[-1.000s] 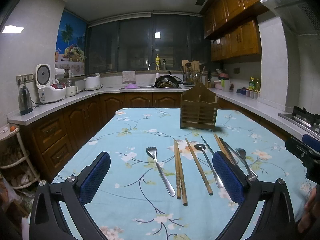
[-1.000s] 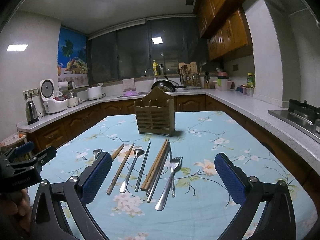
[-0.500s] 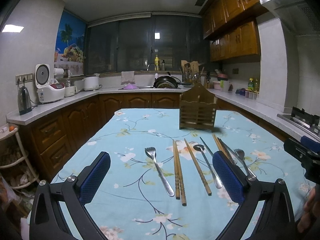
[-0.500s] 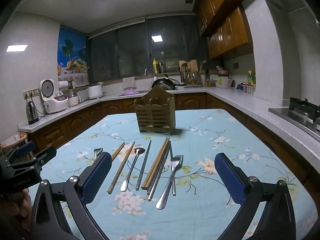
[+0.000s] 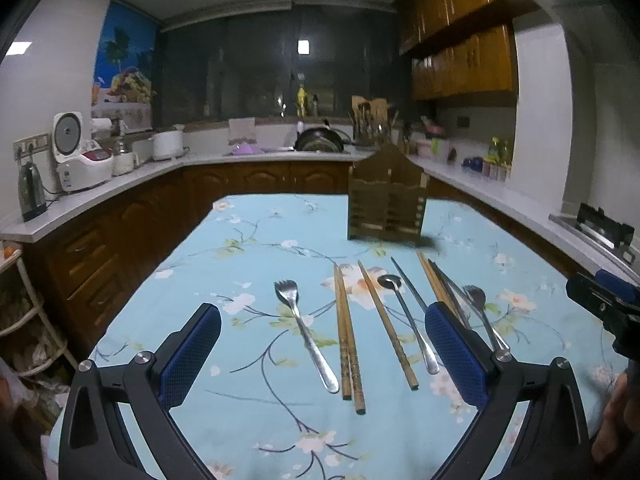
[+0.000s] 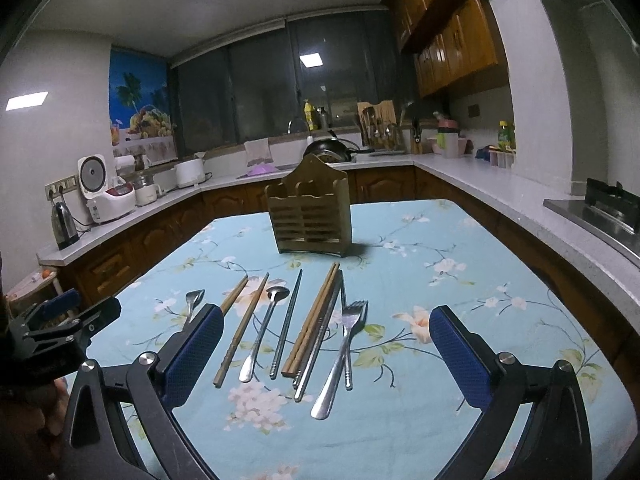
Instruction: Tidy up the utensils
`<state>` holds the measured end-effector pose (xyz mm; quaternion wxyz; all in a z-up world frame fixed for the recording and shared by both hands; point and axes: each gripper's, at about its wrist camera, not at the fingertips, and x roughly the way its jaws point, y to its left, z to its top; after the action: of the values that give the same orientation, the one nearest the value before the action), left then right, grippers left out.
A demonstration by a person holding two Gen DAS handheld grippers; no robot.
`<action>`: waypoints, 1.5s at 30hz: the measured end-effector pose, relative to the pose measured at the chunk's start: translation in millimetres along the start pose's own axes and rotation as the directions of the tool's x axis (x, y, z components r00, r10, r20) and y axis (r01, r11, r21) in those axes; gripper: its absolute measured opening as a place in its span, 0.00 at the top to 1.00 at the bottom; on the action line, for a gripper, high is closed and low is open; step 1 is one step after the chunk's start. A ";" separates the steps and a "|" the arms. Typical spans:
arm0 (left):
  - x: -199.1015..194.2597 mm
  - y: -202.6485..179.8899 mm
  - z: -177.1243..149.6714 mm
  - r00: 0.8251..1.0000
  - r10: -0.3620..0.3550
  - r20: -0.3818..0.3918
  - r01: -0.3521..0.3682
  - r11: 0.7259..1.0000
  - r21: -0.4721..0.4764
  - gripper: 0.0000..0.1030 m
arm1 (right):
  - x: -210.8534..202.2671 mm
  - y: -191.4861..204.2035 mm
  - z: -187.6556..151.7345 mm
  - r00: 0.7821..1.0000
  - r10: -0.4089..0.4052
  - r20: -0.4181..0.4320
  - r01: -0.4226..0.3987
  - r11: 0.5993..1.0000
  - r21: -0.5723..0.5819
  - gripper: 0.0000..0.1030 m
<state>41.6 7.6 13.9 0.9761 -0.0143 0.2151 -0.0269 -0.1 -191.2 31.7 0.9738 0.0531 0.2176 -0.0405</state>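
Utensils lie in a row on the blue floral tablecloth (image 5: 248,264). In the left wrist view: a fork (image 5: 306,336), a wooden chopstick pair (image 5: 348,344), a single chopstick (image 5: 386,324), a spoon (image 5: 408,320) and more cutlery behind the right finger. The right wrist view shows a fork (image 6: 340,356), chopsticks (image 6: 314,320), a spoon (image 6: 264,328) and metal chopsticks (image 6: 286,324). A wooden utensil holder (image 5: 386,200) (image 6: 310,216) stands upright behind them. My left gripper (image 5: 322,354) is open and empty above the near utensils. My right gripper (image 6: 326,354) is open and empty.
Kitchen counters (image 5: 120,184) ring the table, with a rice cooker (image 5: 80,158), a kettle (image 5: 30,190) and a stove (image 6: 600,208) at the right. A wire rack (image 5: 16,312) stands at the left. The other gripper shows at each view's edge (image 5: 608,300) (image 6: 60,324).
Both grippers have shifted only slightly; the utensils and the holder have not moved. Both stay open.
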 end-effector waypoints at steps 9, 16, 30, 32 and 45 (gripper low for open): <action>38.2 -3.2 26.8 0.990 -0.070 -0.120 0.070 0.998 -0.008 0.01 | 31.6 -15.6 4.6 0.994 0.012 -0.108 -0.009 0.999 0.037 0.00; 78.3 2.0 55.1 0.958 -0.153 -0.243 0.139 0.987 -0.073 0.04 | 67.7 -36.0 14.4 0.975 0.054 -0.217 -0.028 0.992 0.120 0.01; 176.8 -21.0 90.1 0.851 -0.243 -0.465 0.246 0.968 -0.057 0.37 | 159.0 -61.7 13.3 0.874 0.149 -0.462 -0.043 0.972 0.233 0.40; 192.1 -23.6 89.8 0.829 -0.245 -0.502 0.255 0.966 -0.050 0.42 | 169.4 -63.2 10.6 0.859 0.149 -0.489 -0.034 0.971 0.236 0.43; 253.7 -45.7 82.6 0.794 -0.191 -0.577 0.249 0.968 0.023 0.82 | 189.5 -74.1 4.3 0.818 0.210 -0.536 -0.063 0.958 0.278 0.89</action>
<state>304.1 -51.5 -15.7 0.8565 0.0174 0.4923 -0.1539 165.1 -275.7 -52.0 0.8527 0.1994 0.4824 0.0204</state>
